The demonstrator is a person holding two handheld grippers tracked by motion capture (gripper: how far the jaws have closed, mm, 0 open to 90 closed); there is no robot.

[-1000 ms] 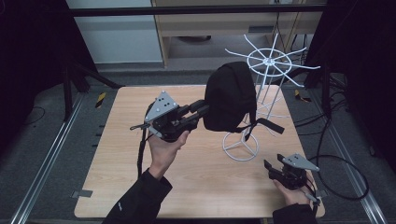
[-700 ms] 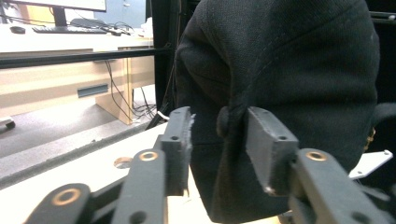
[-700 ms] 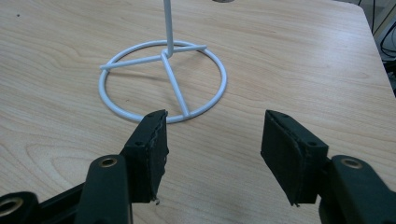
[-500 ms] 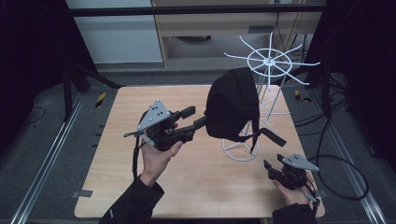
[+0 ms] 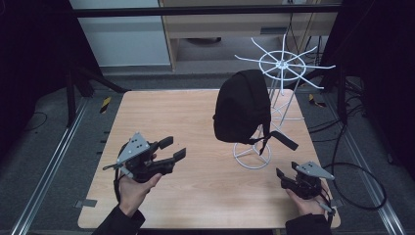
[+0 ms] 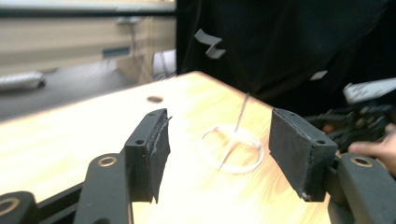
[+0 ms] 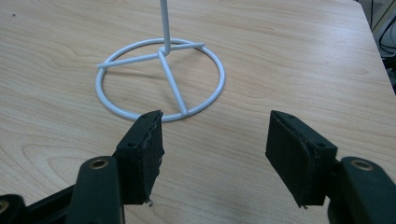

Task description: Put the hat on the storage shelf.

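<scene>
Nearest the person, at the table's point(image 5: 195, 196) front edge, the two hands hold their grippers low over the wood. The left gripper point(image 5: 172, 149), toward the front left, points across the table toward the stand; its jaws have just been opening and stand wide apart with nothing between them. In the left gripper view its pads point(image 6: 156, 154) frame bare tabletop and, farther off, the stand's blurred ring base point(image 6: 231, 148). The right gripper point(image 5: 286, 174), at the front right corner, also has its jaws spread, again with nothing between them; they too have just been opening a little. In the right gripper view one pad point(image 7: 299, 156) shows at the right, and the white wire ring base point(image 7: 161, 79) lies flat on the wood just beyond the jaw tips, with spokes running to the upright rod.

Farther back, right of the table's middle, stands the white wire rack point(image 5: 281, 63), its spoked crown at the top. A black backpack point(image 5: 242, 107) hangs on it, clear of both grippers, its body upright and closed, so what it holds cannot be told. A strap point(image 5: 284, 139) sticks out low to the right, above the ring base.

Beyond the table lie the grey floor point(image 5: 205, 68) and a light cabinet front point(image 5: 122, 44).
</scene>
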